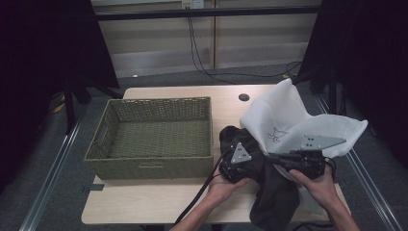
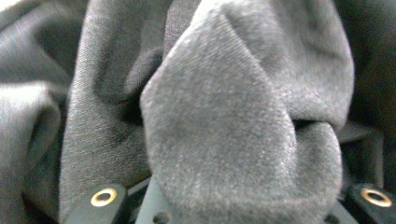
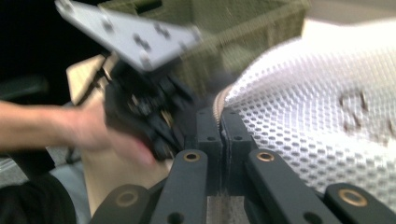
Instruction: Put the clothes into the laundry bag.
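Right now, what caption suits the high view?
Two hand-held grippers work a dark garment out of a white mesh bag beside a woven basket.

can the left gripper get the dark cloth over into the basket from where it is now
Probably yes. The left gripper is bunched into the dark cloth, and the wicker basket sits open-topped right beside it with nothing between. The catch: the right gripper is shut on the white mesh bag around the cloth.

Between left gripper [image 1: 239, 163] jaws: dark garment [image 2: 224, 130] bunched in — no gap.
Between right gripper [image 3: 223, 126] jaws: white mesh bag [image 3: 317, 107] edge pinched.
Left of both: wicker basket [image 1: 149, 166] wall — open interior beyond.
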